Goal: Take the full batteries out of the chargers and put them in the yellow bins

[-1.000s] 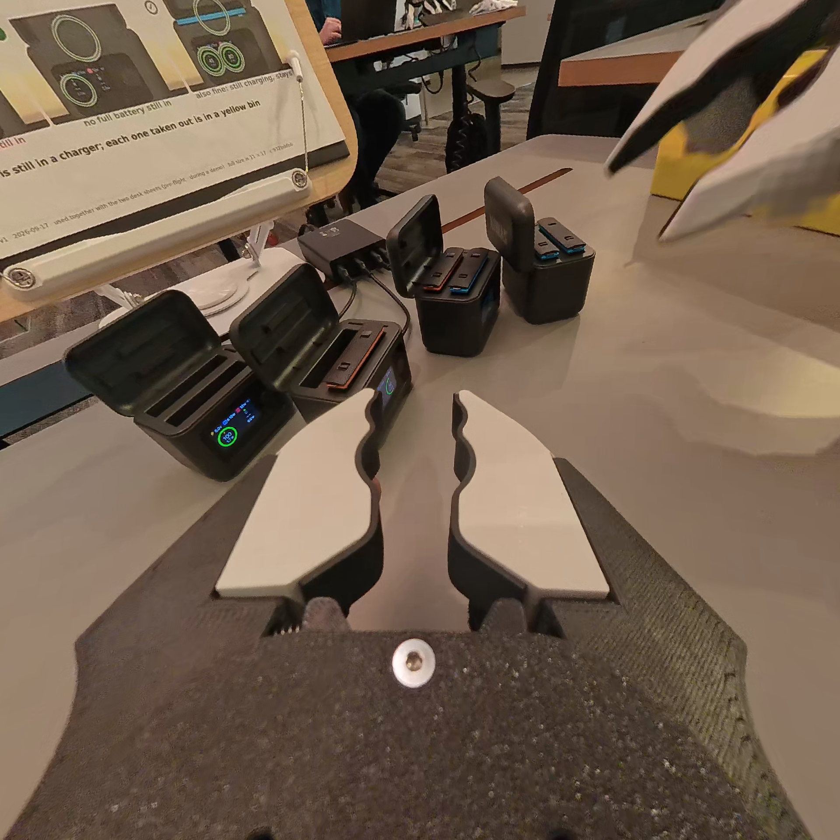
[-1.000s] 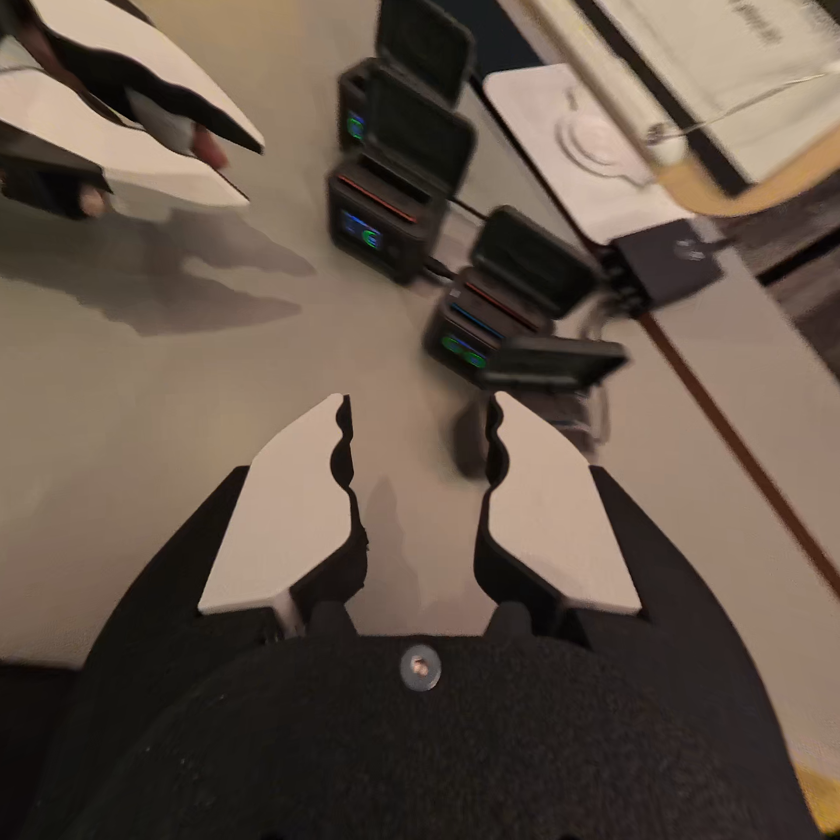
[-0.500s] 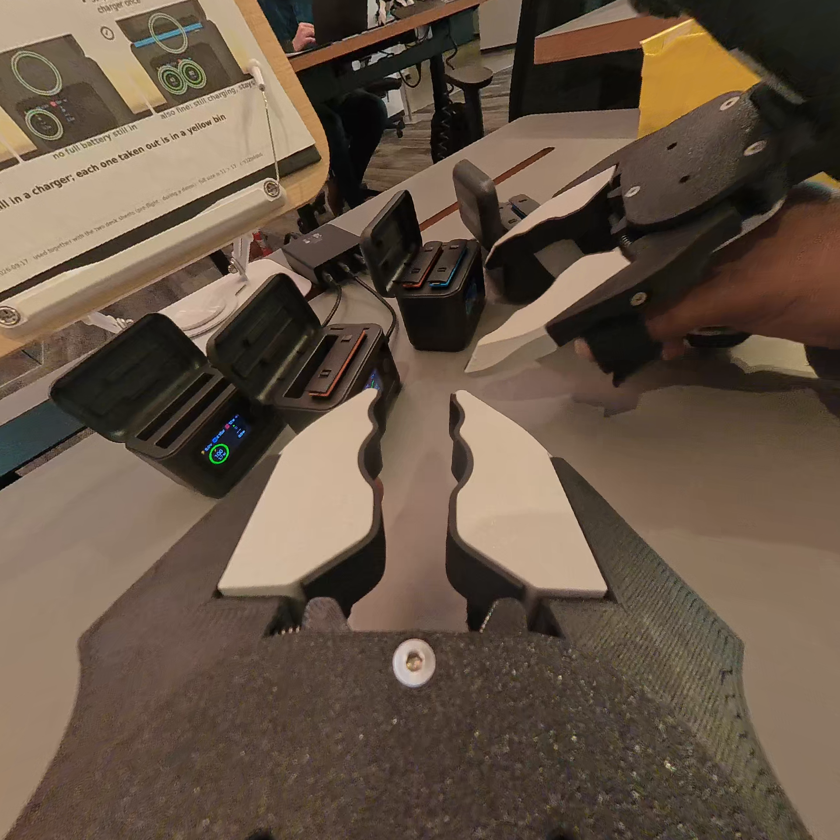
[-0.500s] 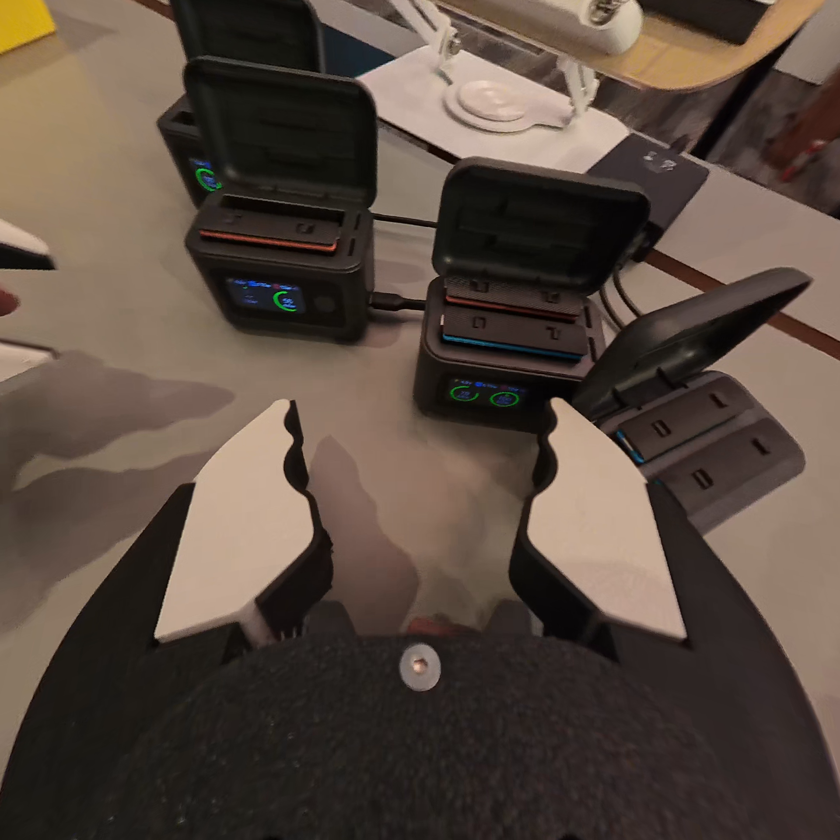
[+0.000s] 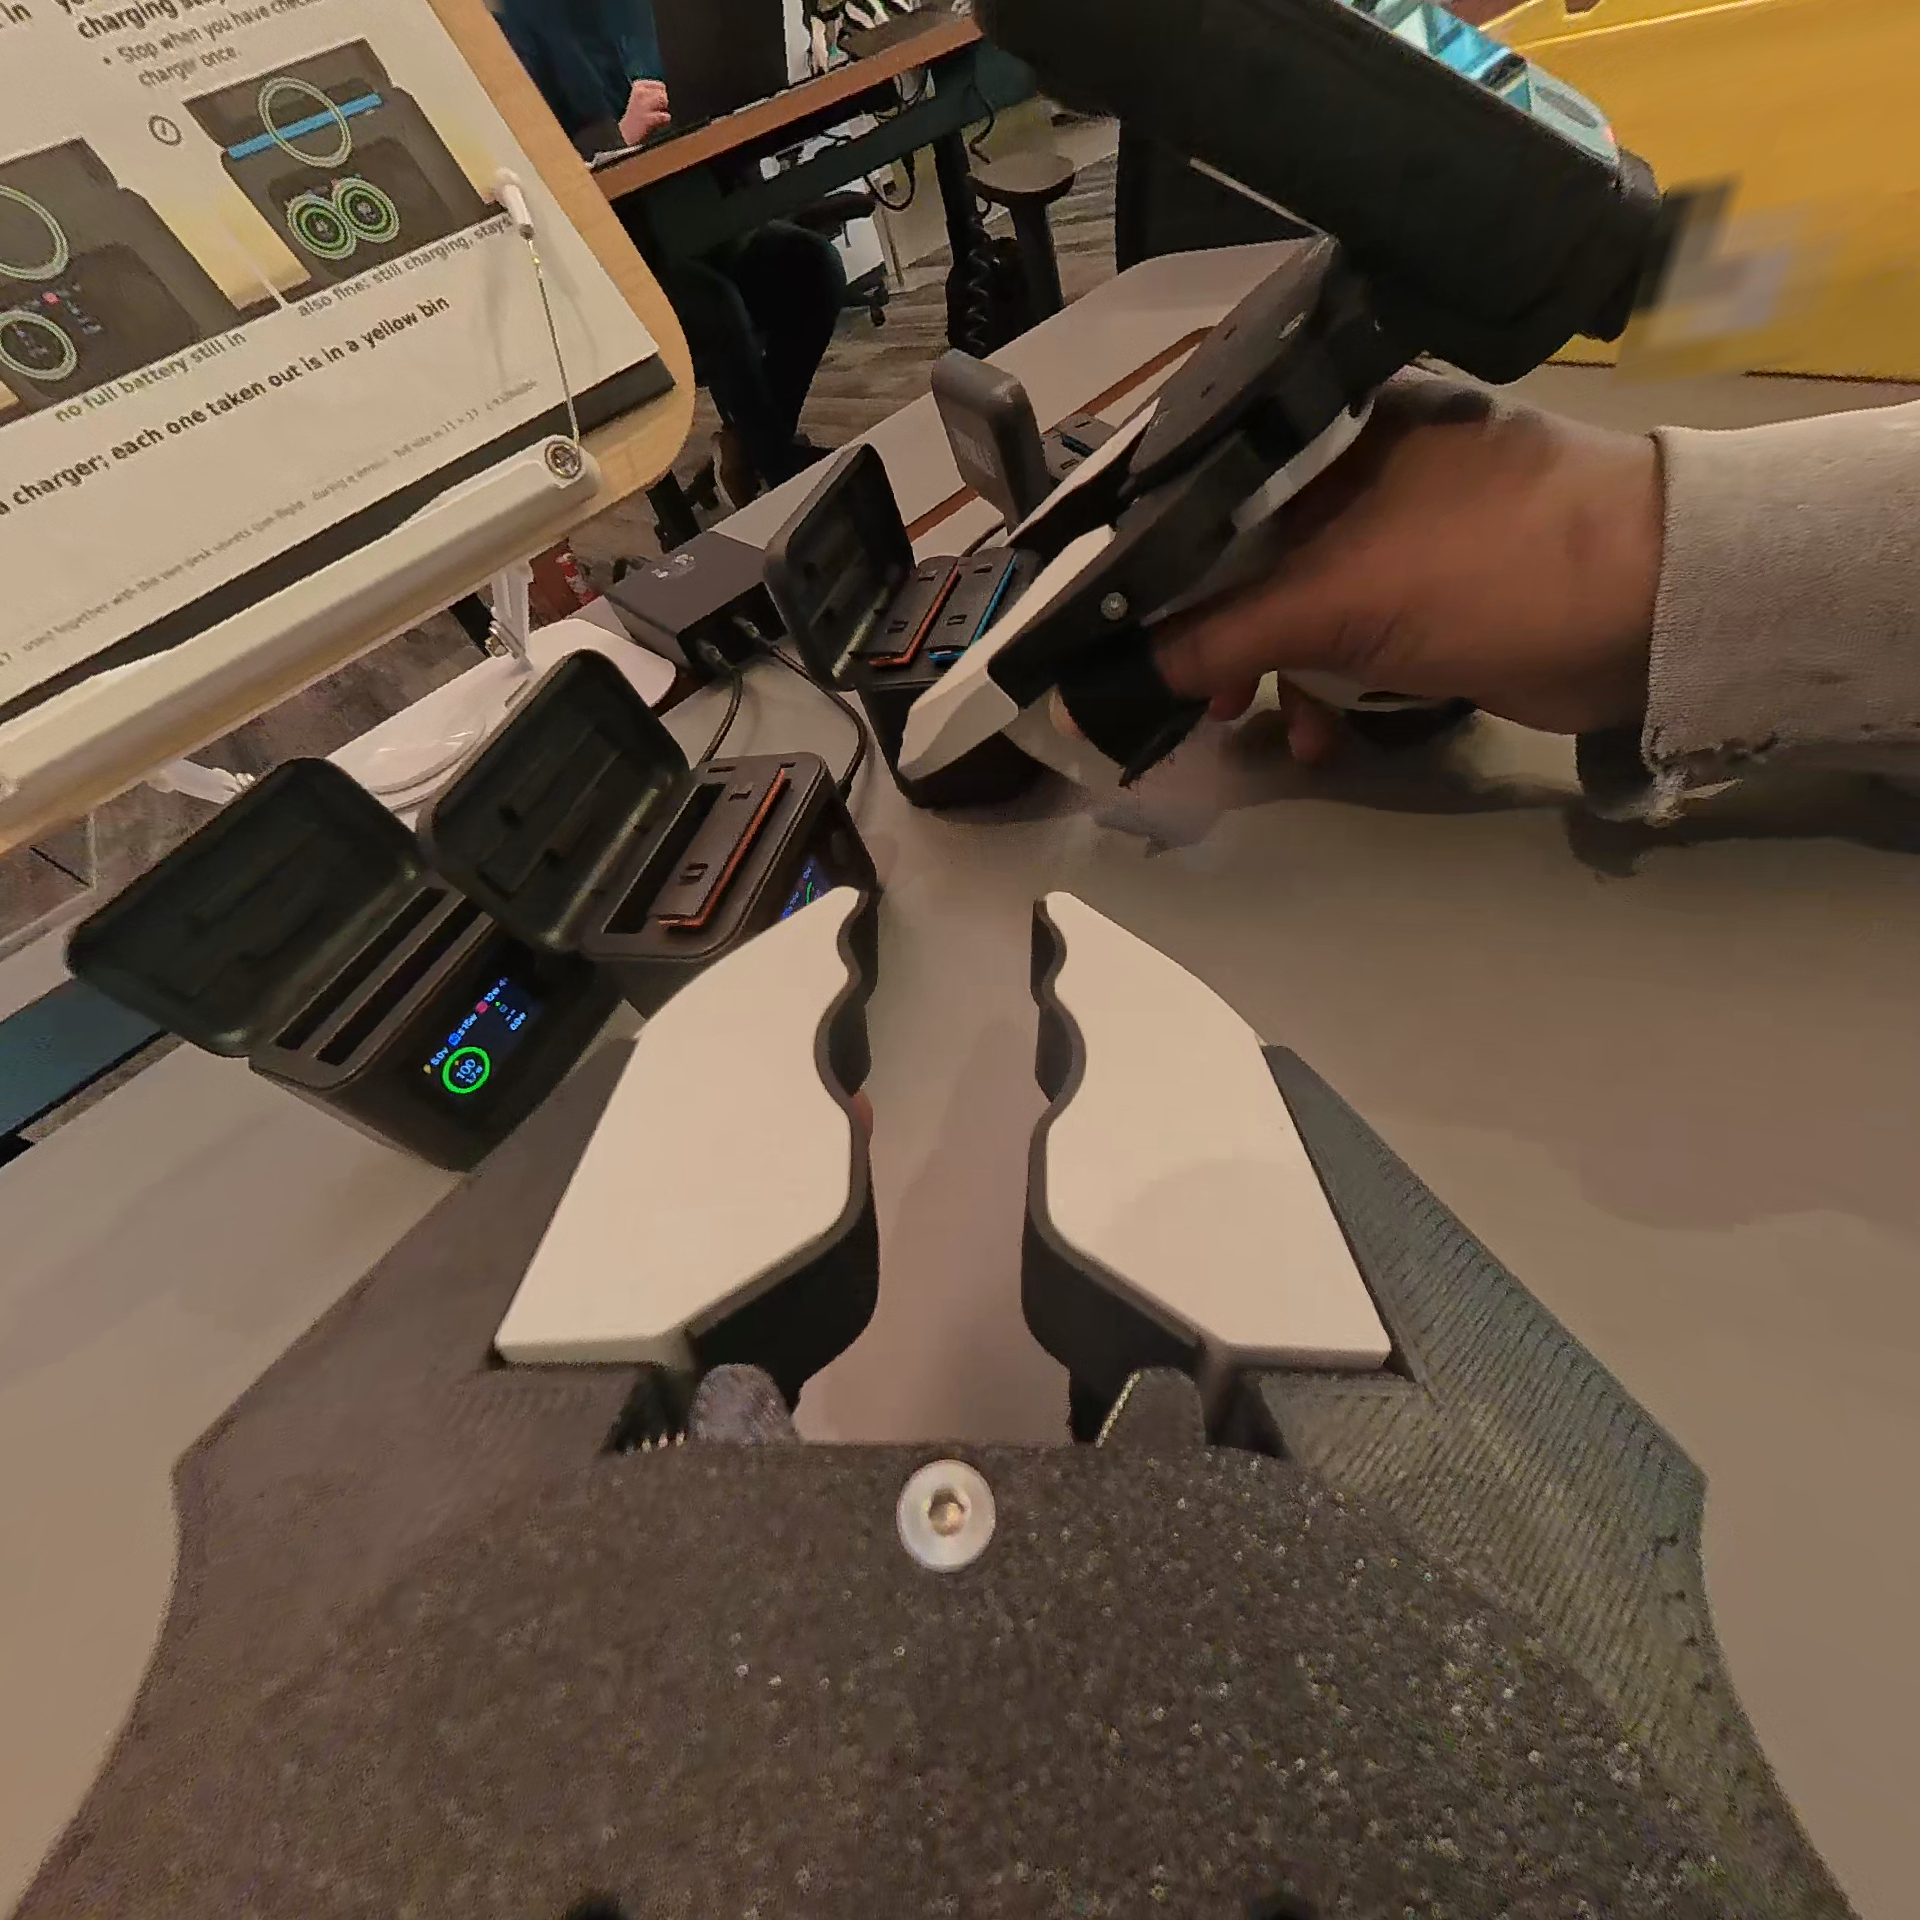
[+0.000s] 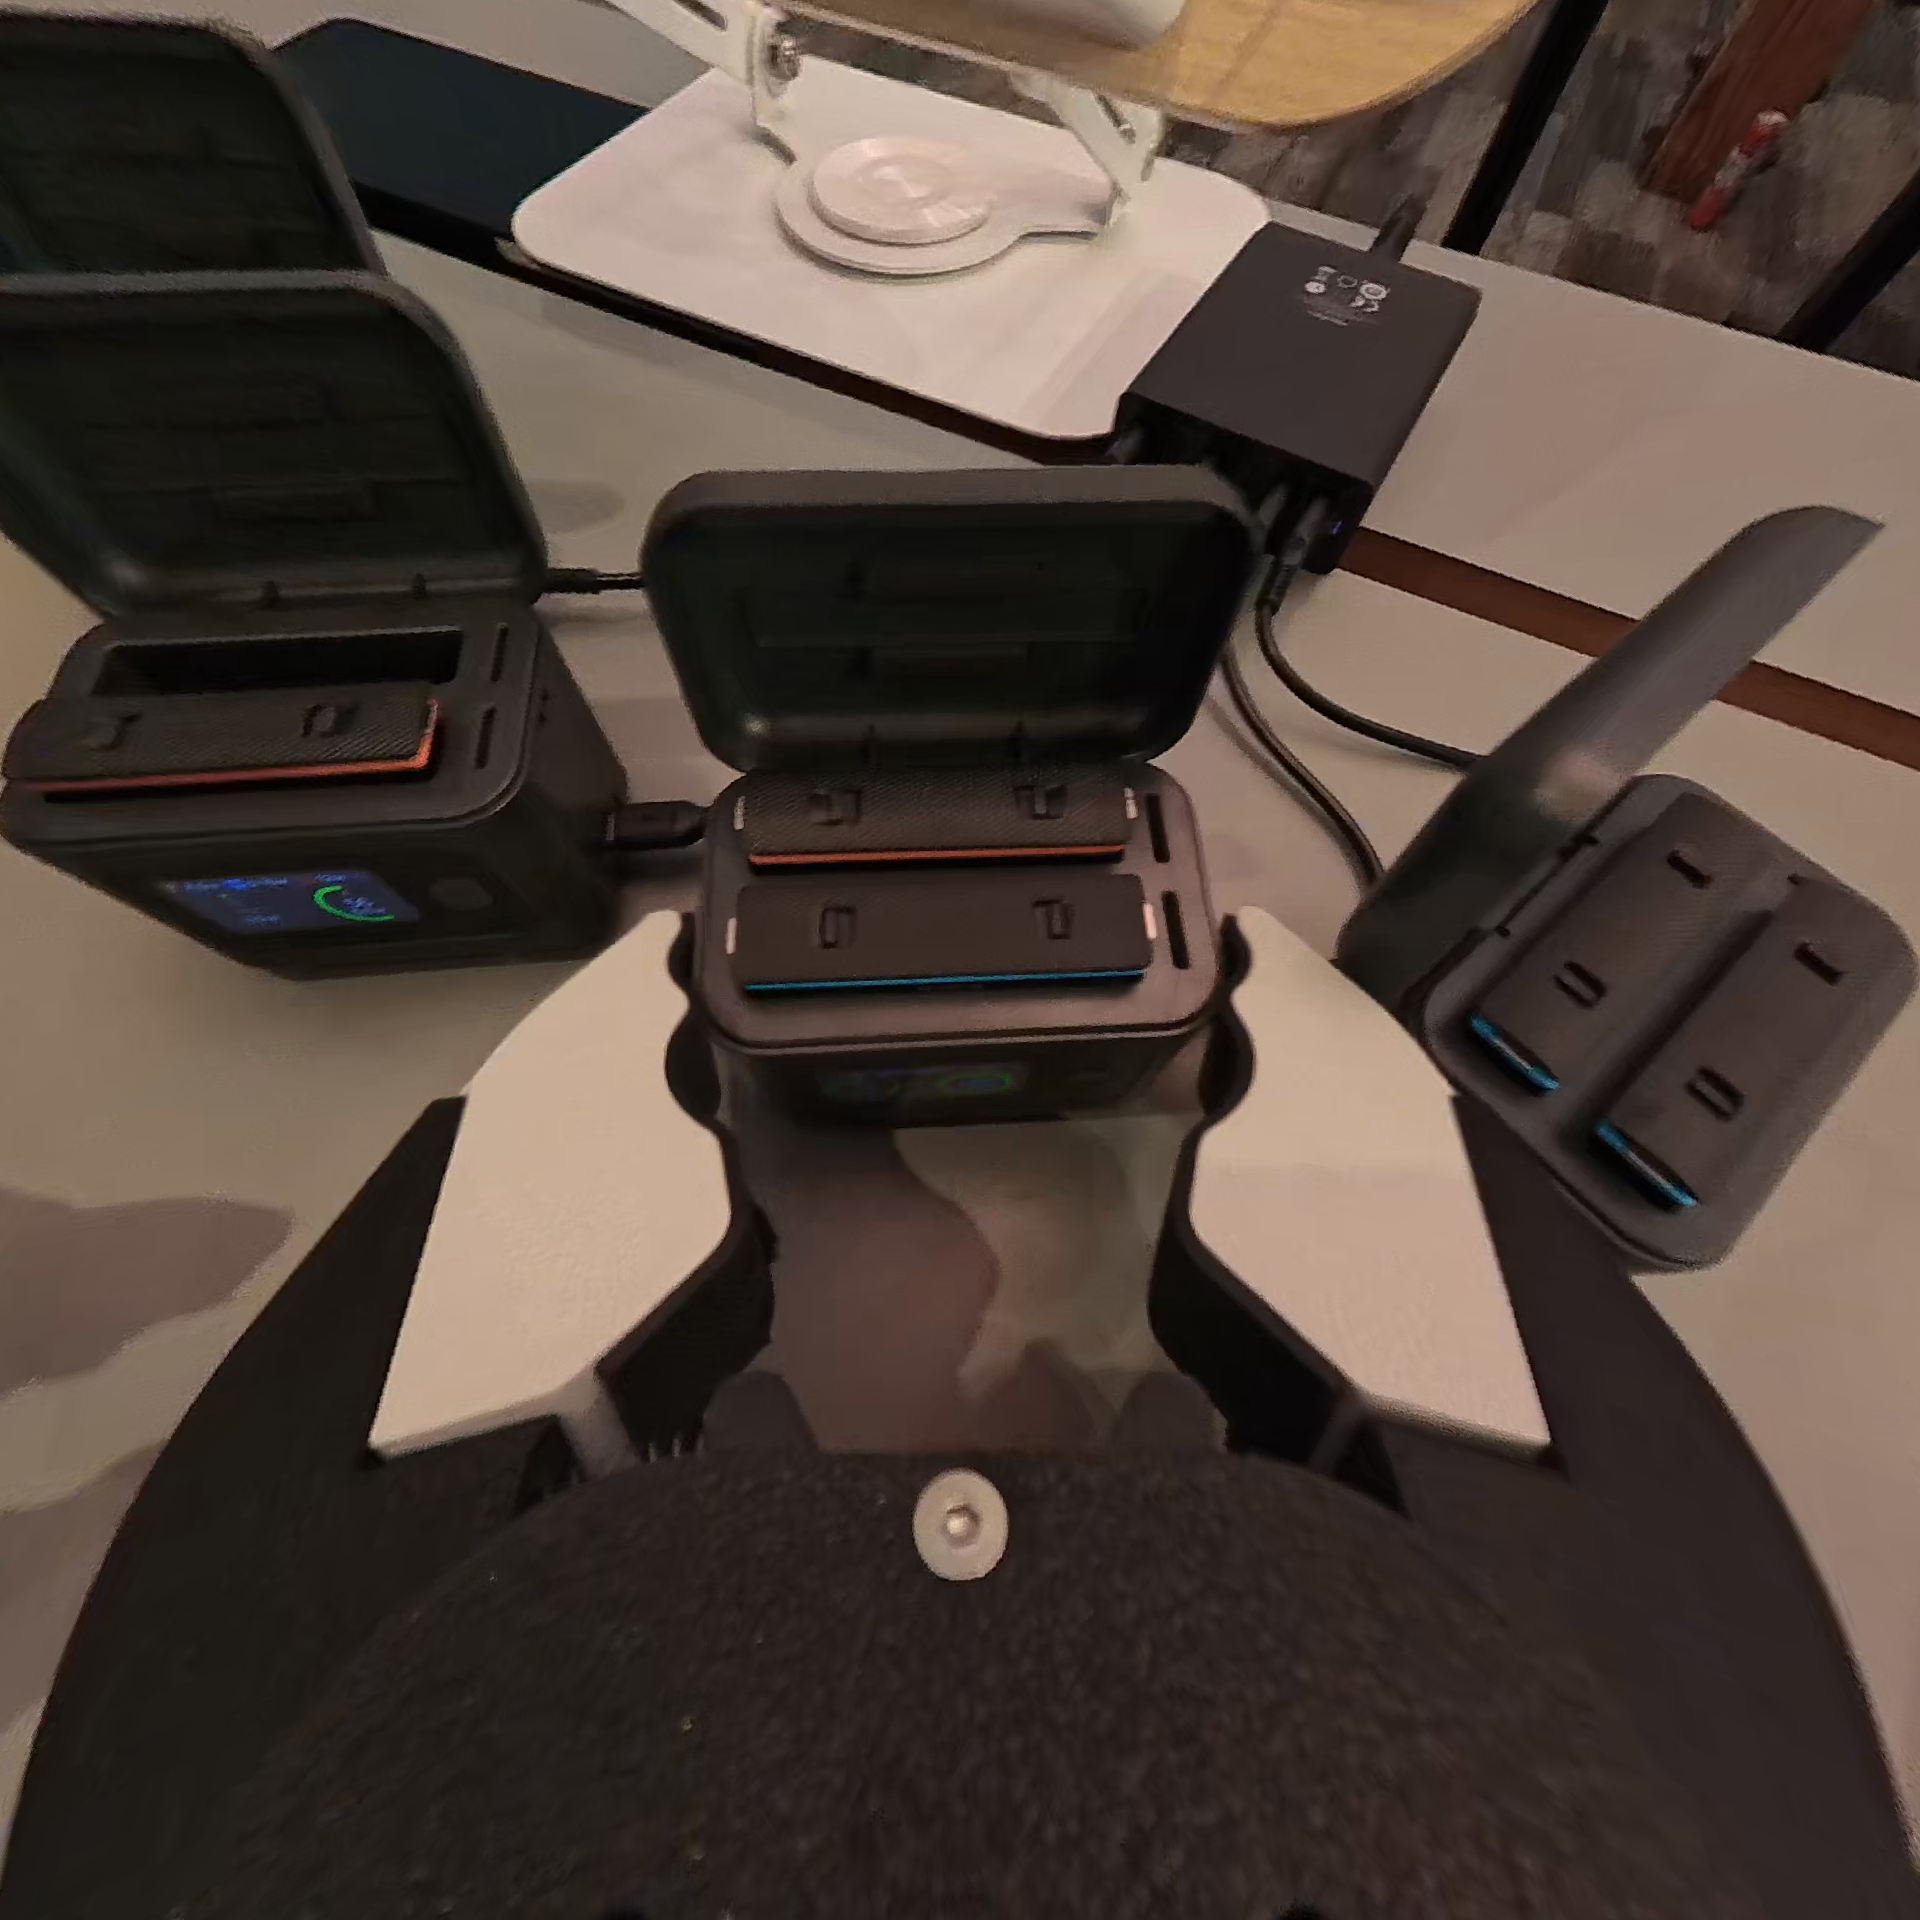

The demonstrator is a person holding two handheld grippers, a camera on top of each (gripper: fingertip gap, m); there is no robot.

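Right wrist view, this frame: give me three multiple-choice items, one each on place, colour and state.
1. The right tool is open around which charger?
A. middle charger
B. left charger
C. tilted right charger
2. What colour is the edge of the middle charger's front battery?
A. yellow
B. blue
C. white
3. The middle charger's lid is:
A. shut
B. missing
C. open

A: its fingertips flank that charger's sides.
B: a blue stripe runs along its front edge.
C: the lid stands raised behind both batteries.

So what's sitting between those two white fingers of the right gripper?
In the right wrist view, the right gripper is open, and the front of a charger holding two batteries sits between its fingertips.
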